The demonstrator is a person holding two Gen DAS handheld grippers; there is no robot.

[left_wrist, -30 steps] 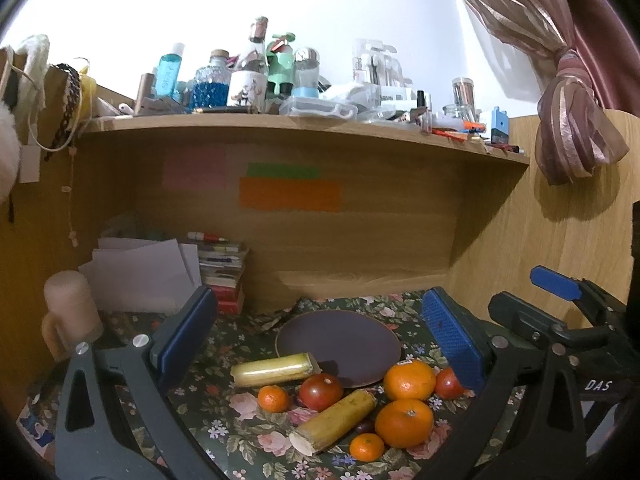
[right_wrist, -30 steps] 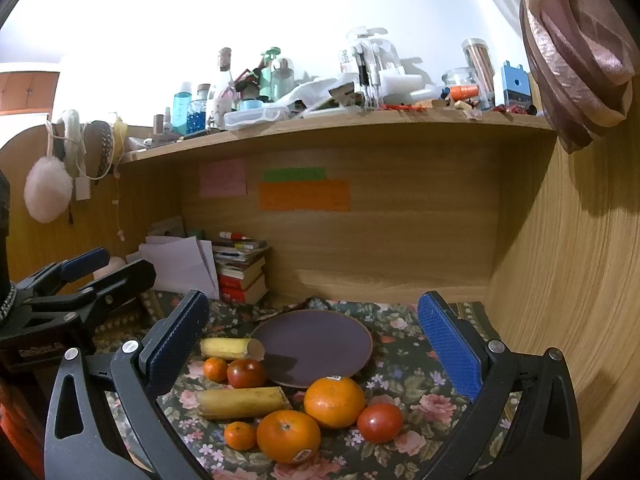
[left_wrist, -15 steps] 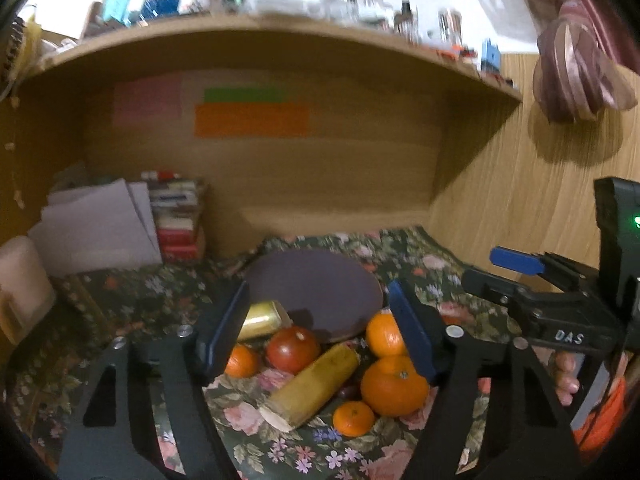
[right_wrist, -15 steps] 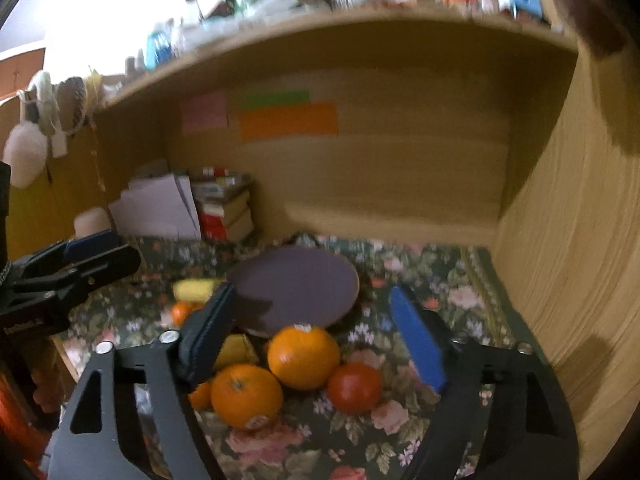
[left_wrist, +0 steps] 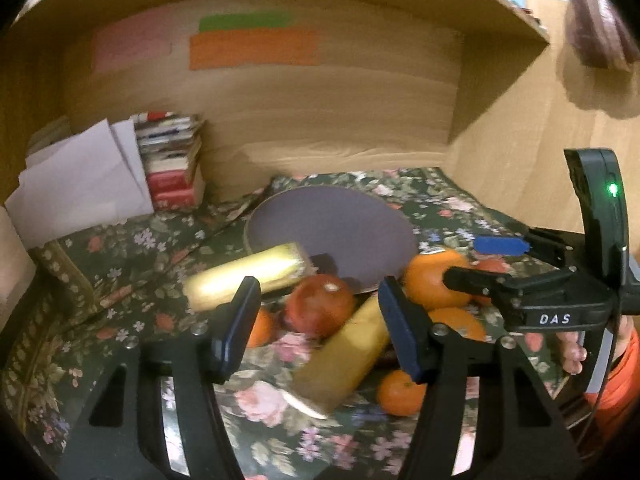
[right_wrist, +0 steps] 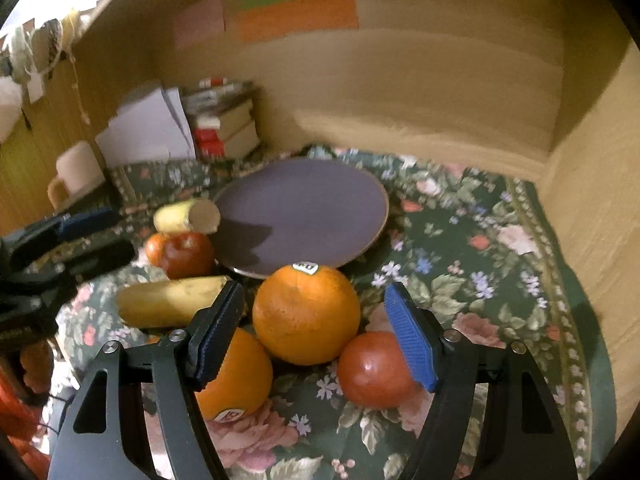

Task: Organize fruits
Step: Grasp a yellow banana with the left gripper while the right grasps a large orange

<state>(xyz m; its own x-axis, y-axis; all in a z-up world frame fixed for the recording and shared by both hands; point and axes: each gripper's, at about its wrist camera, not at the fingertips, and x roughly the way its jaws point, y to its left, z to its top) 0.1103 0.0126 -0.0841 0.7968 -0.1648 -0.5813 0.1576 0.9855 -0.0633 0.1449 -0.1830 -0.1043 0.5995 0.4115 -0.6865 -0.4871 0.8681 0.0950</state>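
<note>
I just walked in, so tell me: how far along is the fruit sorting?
Nothing looks done: the purple plate holds no fruit. In hand: the right gripper, jaws just narrowed, frames the large orange; the left gripper frames a red fruit; neither is gripped. Left: all the oranges, red fruits and banana pieces on the cloth.

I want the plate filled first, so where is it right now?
The plate lies mid-frame in the right wrist view on the floral cloth, just behind the stickered orange, with the book stack beyond to its left.
</note>
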